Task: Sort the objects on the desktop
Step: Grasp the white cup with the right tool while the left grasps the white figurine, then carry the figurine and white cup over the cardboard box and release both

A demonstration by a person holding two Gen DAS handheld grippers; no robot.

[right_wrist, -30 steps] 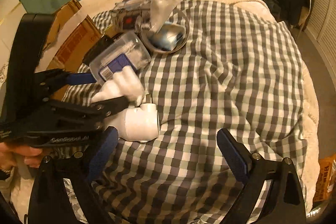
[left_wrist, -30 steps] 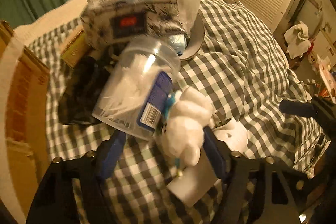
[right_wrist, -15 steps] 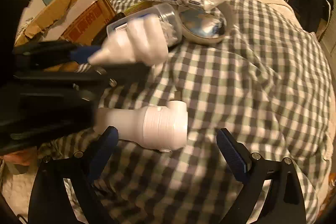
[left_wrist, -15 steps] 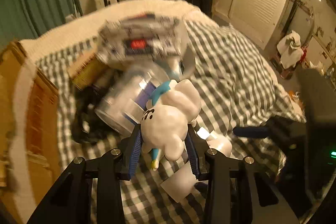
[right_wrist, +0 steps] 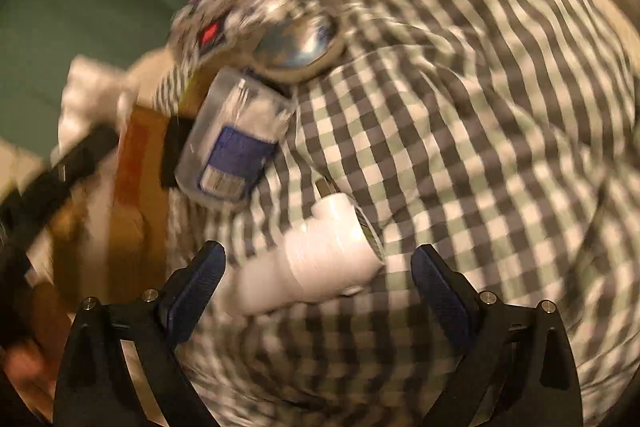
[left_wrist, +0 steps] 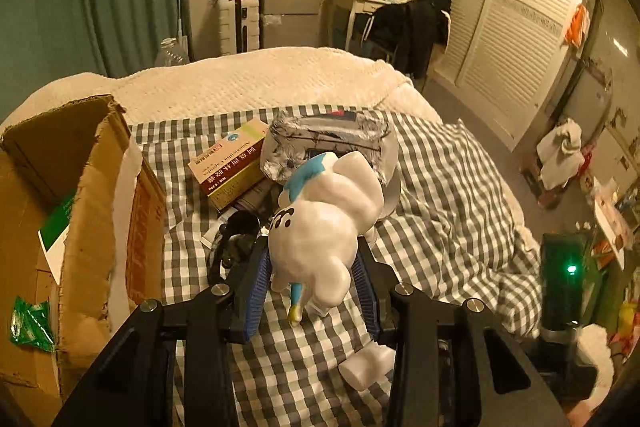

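Observation:
My left gripper [left_wrist: 312, 279] is shut on a white toy figure [left_wrist: 324, 223] with a blue tuft, held above the checked cloth [left_wrist: 448, 195]. Behind it lie medicine boxes [left_wrist: 230, 163], a patterned pouch [left_wrist: 328, 139] and a black item [left_wrist: 236, 235]. A white plastic bottle [left_wrist: 366, 367] lies below the toy. In the blurred right wrist view, my right gripper [right_wrist: 318, 271] stands open with that white bottle [right_wrist: 316, 259] lying on the cloth between its fingers, untouched. A clear jar with a blue label [right_wrist: 232, 151] lies beyond it.
An open cardboard box [left_wrist: 76, 211] with green packets inside stands at the left of the bed. A round mirror [right_wrist: 296, 43] lies under the pouch. The cream blanket [left_wrist: 256, 79] covers the far side; the room's furniture is behind.
My left gripper closed on the white toy and lifted it off the cloth. My right gripper rolled and sank over the white bottle, which now lies between its open fingers.

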